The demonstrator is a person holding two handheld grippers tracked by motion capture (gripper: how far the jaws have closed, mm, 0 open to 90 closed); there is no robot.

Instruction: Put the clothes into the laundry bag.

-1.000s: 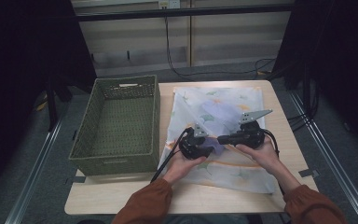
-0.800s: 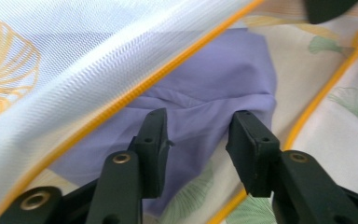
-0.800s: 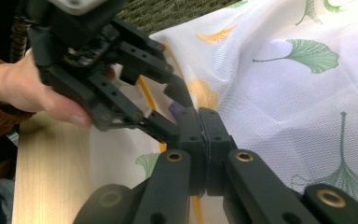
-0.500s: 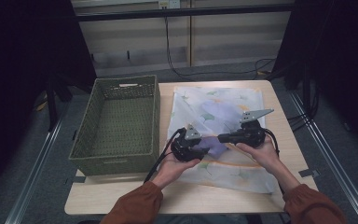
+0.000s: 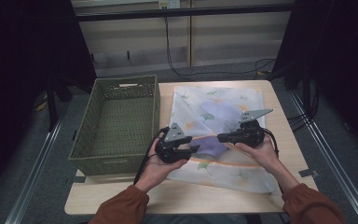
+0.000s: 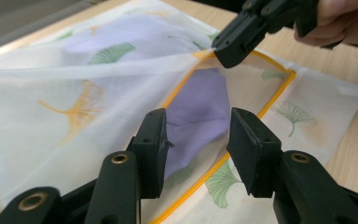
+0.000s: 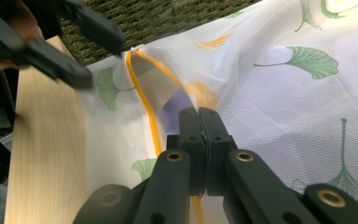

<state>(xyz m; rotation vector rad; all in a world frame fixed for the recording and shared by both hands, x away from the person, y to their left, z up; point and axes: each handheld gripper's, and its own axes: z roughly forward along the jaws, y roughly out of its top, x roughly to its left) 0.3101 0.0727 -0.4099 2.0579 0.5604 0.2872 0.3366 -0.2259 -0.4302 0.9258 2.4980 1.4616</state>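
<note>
the cloth [image 5: 219,135], thin and white with ginkgo leaves, purple patches and an orange hem line, lies spread over the right half of the table [image 5: 121,198]. the right tongs [image 5: 220,137] are pressed together on a fold of it, the fabric pinched between the pads and pulled up into a small ridge; in the left gripper view those tongs [image 6: 228,49] show up top, clamped right at the orange hem. the left tongs [image 5: 193,150] sit just beside them, toward the basket, jaws spread; they have just been closing in a little. cloth lies behind the gap in the left gripper view, but the pads do not press on it. in the right gripper view the left tongs [image 7: 81,51] look blurred, their tips close to a raised corner of the cloth; whether they touch it i cannot tell.

room for moving: a bare strip of wood runs along the near edge under both hands, and a narrow bare margin lies beyond the right tongs toward the table's right edge. the cloth's far edge nearly reaches the back edge.

the green woven basket [image 5: 86,140] stands just beyond the left tongs, touching or nearly touching the cloth's side, with nothing showing inside it.
</note>
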